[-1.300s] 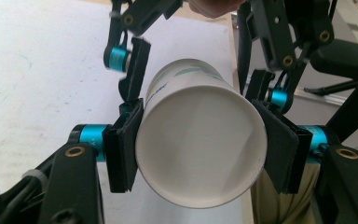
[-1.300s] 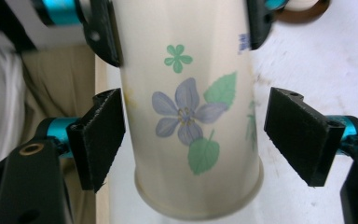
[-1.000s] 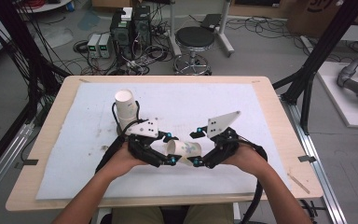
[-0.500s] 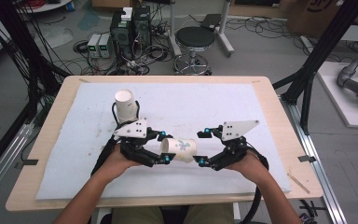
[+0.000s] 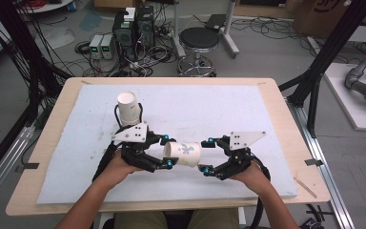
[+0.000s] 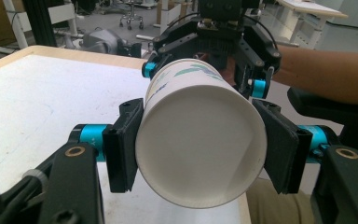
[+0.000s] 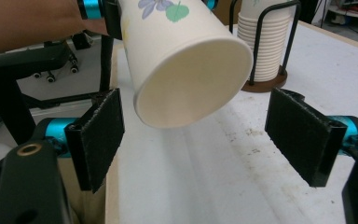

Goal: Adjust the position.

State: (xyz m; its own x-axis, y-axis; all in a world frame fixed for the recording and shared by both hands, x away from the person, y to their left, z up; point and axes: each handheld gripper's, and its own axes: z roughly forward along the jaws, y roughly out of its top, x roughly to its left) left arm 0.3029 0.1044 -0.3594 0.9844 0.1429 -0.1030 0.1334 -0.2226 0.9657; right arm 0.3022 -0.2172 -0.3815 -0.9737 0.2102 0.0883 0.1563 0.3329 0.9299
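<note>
At the left of the high view, a stack of paper cups (image 5: pixel 127 107) is seen standing upright in a dark wire holder on the white mat (image 5: pixel 267 114) that covers the wooden desk (image 5: pixel 295 138); in the right tongs' view the same stack (image 7: pixel 265 42) is found on a round brown base, well behind the action. Just in front of it, the left tongs (image 5: pixel 166 151) are held in the person's left hand (image 5: pixel 119 164) and are closed on a single paper cup (image 5: pixel 183 153), which is carried on its side above the mat near the desk's front edge — between the two tools. In the left tongs' view the cup (image 6: pixel 200 140) is pinched near one end, a black pad (image 6: pixel 126 144) being pressed against each flank, and a green printed pattern is visible on its wall. Further right, the right tongs (image 5: pixel 208 155) are held in the right hand (image 5: pixel 250 174) and are spread wide around the cup's other end. In their own view the cup (image 7: pixel 186 65) is seen tilted, a flower and leaf print on its side, with a clear gap left to each pad (image 7: pixel 303 135) — nothing is gripped by them.
</note>
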